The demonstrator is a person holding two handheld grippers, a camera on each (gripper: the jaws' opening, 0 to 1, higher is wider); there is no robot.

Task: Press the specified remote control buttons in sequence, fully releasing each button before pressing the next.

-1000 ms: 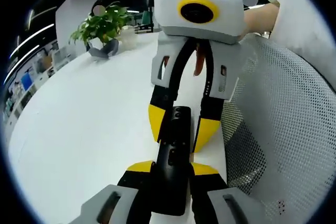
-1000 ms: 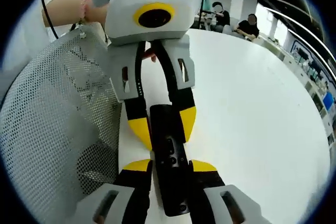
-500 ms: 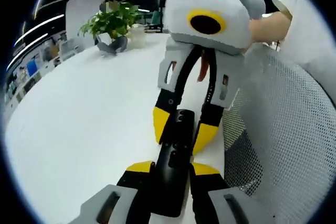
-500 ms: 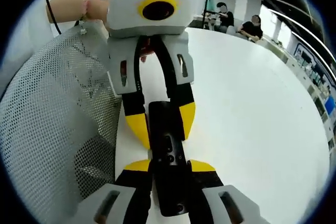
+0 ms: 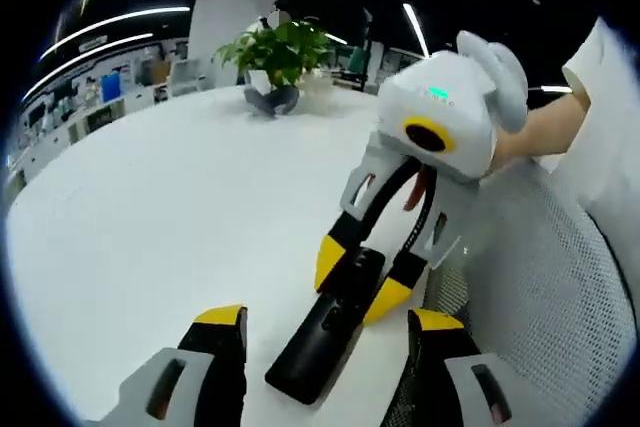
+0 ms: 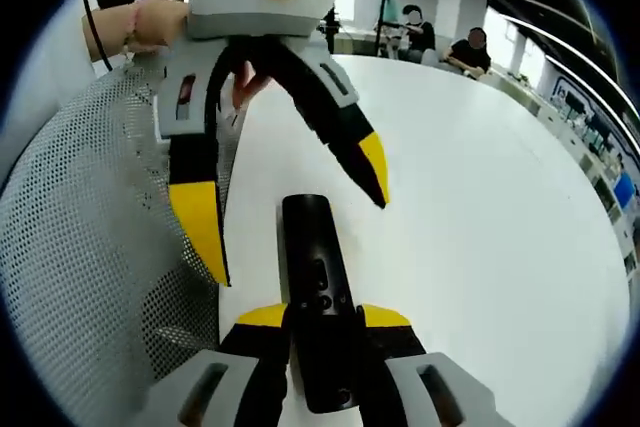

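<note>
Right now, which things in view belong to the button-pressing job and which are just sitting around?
Job:
remote, lying on the table
right gripper, shut on the remote
left gripper, open around the remote's other end

Lying about:
plant
mesh chair back

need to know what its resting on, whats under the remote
The black remote lies on the white table, with the right gripper's fingers shut on its near end. The table directly beneath it is covered. Beside it, past the table edge, is a white mesh chair back.
</note>
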